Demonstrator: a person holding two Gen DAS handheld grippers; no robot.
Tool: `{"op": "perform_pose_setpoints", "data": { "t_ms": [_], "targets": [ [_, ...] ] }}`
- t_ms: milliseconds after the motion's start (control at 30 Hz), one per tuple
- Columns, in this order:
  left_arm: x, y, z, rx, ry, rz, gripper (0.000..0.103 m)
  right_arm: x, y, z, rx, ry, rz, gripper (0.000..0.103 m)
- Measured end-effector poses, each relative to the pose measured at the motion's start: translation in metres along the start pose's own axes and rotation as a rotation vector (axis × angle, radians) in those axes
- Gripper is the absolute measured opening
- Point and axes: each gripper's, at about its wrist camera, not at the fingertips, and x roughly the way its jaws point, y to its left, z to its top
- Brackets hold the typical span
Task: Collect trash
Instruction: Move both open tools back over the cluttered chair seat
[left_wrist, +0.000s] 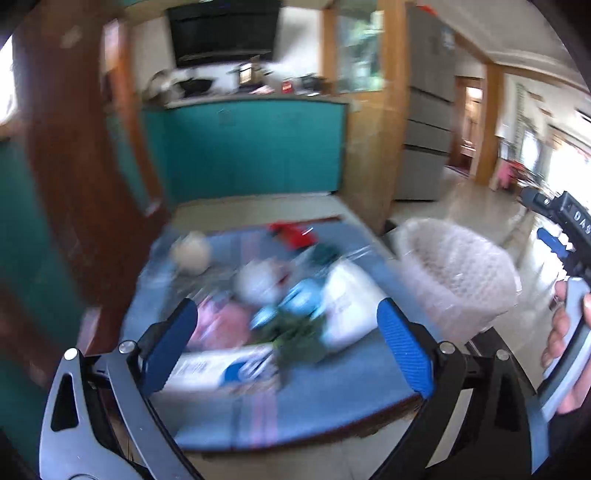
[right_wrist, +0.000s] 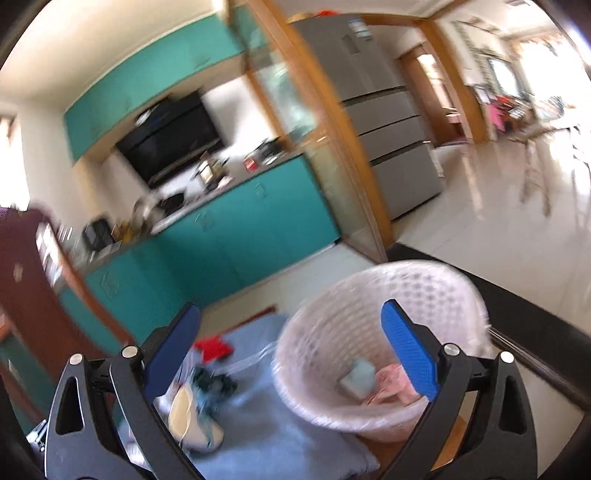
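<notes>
The left gripper (left_wrist: 284, 347) is spread wide with nothing between its blue pads, over the trash (left_wrist: 273, 295) scattered on the blue cloth (left_wrist: 295, 406). Right of it stands the white basket (right_wrist: 373, 369), a box (right_wrist: 357, 378) and pink scrap inside. The right gripper (right_wrist: 291, 350) is released too

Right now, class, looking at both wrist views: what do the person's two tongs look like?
Both left tongs and right tongs have flat blue textured pads on black arms with grey outer links and silver pivot pins. Seen from the left view, the right tool has a black body with white lettering and a grey handle.
</notes>
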Motion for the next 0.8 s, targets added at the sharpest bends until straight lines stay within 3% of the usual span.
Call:
{"op": "perform_pose_setpoints", "data": {
  "t_ms": [133, 333, 800],
  "targets": [
    [-0.003, 0.027, -0.025, -0.019, 0.069, 0.02, 0.097, 0.001, 0.039, -0.021, -0.093, 0.047, 0.05, 0.096],
    [-0.017, 0.037, -0.029, -0.038, 0.048, 0.006, 0.097, 0.004, 0.078, -0.04, -0.18, 0.076, 0.084, 0.096],
    [-0.018, 0.021, -0.036, 0.009, 0.059, 0.003, 0.097, 0.01, 0.084, -0.044, -0.204, 0.097, 0.089, 0.096]
  ]
}}
